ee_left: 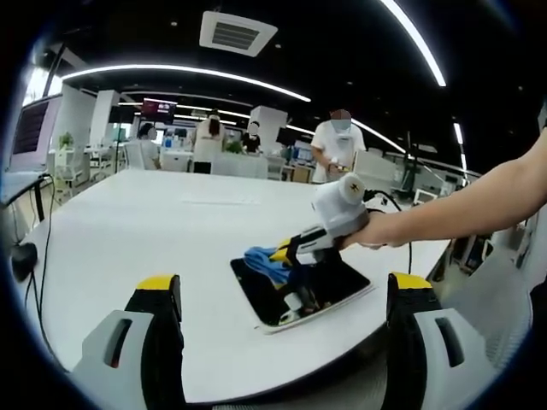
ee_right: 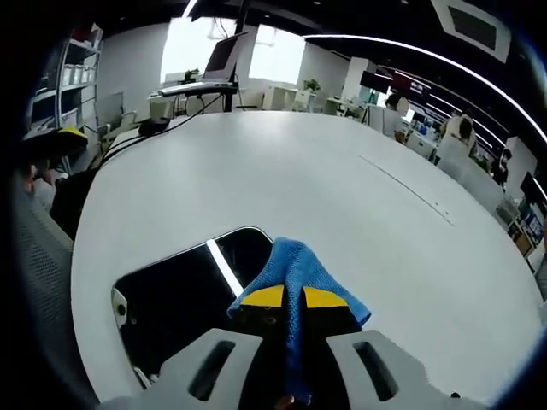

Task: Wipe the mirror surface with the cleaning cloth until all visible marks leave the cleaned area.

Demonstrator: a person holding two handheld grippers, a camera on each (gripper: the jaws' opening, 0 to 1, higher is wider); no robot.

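A dark rectangular mirror (ee_left: 329, 286) with a white rim lies flat on the white table (ee_left: 171, 231), near its front edge. In the right gripper view the mirror (ee_right: 184, 295) reflects a bright ceiling light strip. A blue cleaning cloth (ee_right: 299, 269) rests on the mirror's far edge, and my right gripper (ee_right: 293, 297) is shut on it. From the left gripper view that right gripper (ee_left: 286, 254) comes in from the right, held by a person's hand, pressing the blue cloth (ee_left: 261, 256) onto the mirror. My left gripper (ee_left: 286, 295) stands open, near the table's front edge, short of the mirror.
The white table (ee_right: 342, 196) stretches wide beyond the mirror. A black cable and mouse (ee_left: 21, 256) lie at its left edge. Several people stand at desks behind the table's far side. A monitor on a stand (ee_right: 218, 64) sits past the table's end.
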